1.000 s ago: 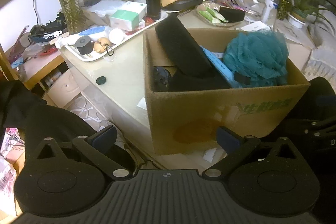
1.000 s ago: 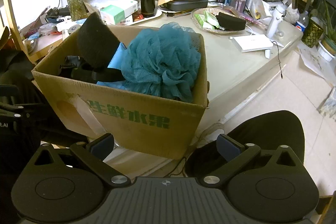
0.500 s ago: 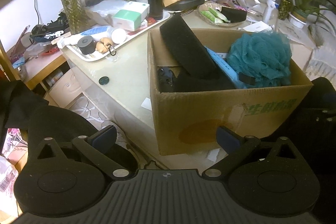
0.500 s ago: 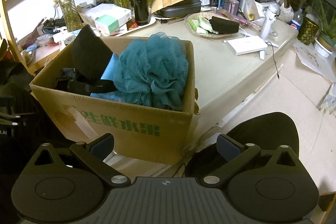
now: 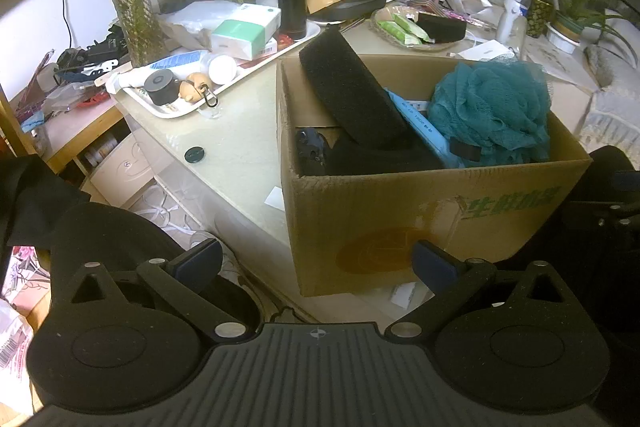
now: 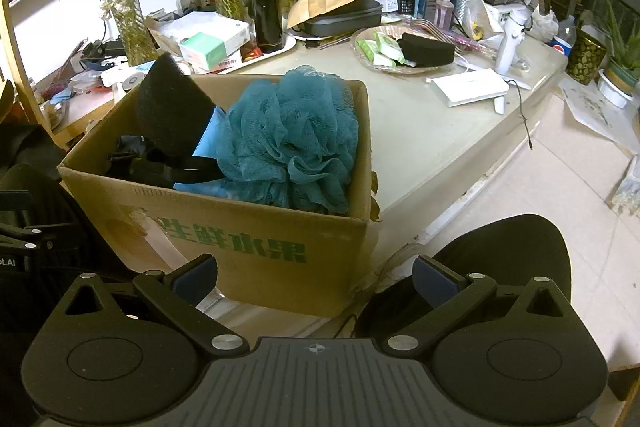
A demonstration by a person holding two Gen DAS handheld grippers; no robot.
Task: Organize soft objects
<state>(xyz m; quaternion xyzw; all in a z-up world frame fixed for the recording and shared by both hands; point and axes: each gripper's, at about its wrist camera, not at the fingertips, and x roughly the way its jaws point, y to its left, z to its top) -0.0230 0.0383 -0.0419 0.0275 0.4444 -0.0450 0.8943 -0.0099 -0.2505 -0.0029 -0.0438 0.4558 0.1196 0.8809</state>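
Black left gripper (image 5: 316, 261) and right gripper (image 6: 315, 273): jaws spread wide, both empty. Brown cardboard box (image 6: 224, 227) at the tabletop's near edge holds a teal mesh bath pouf (image 6: 296, 143) and a black foam block (image 5: 352, 91) leaning tilted.

The cardboard box (image 6: 256, 227) is plain brown corrugated board, matt, with green print and a darker stain on its front. Inside, the bath pouf (image 6: 292, 143) is teal nylon-looking mesh, ruffled and airy; the black sponge block (image 5: 352, 91) beside it looks coarse, porous and dull. The desk (image 6: 432, 131) has a smooth, pale, glossy top that catches the light. On it, the black flask (image 6: 266, 7) shines like lacquered metal, and the white tray (image 5: 168, 111) looks like smooth plastic. Each tool, left (image 5: 316, 261) and right (image 6: 314, 273), is matt black plastic with a ribbed body.
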